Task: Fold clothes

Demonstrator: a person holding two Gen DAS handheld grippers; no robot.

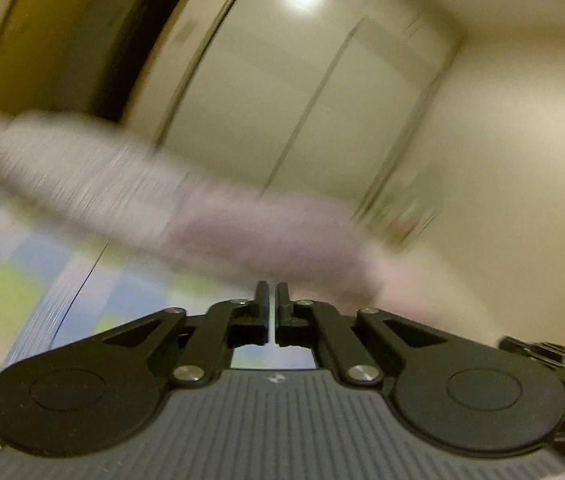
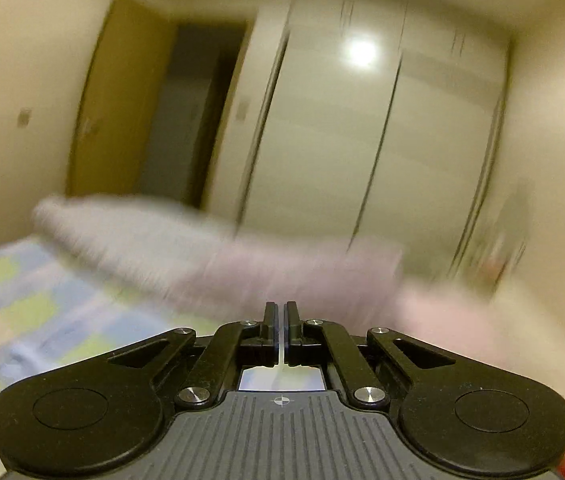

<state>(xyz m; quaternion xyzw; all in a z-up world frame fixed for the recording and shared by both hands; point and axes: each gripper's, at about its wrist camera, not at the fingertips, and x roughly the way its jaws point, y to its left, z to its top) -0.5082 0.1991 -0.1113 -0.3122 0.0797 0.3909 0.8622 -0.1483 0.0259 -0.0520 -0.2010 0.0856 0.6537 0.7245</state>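
Both views are blurred by motion. A pale pink and grey-white garment [image 1: 186, 204] lies in a long band across the bed, beyond my left gripper [image 1: 272, 292]. The left jaws stand almost together with only a thin slit between them, and nothing shows in the slit. In the right wrist view the same garment [image 2: 218, 256] stretches across the frame just beyond my right gripper [image 2: 281, 312]. Its jaws are also nearly together. I cannot tell whether either gripper pinches any cloth.
The bed has a patchwork cover in blue, green and cream [image 1: 14, 280], also in the right wrist view [image 2: 22, 300]. Behind stand white wardrobe doors [image 2: 342, 140], a brown door [image 2: 118, 100] beside a dark doorway, and cream walls. Small blurred items sit at the far right [image 2: 498, 248].
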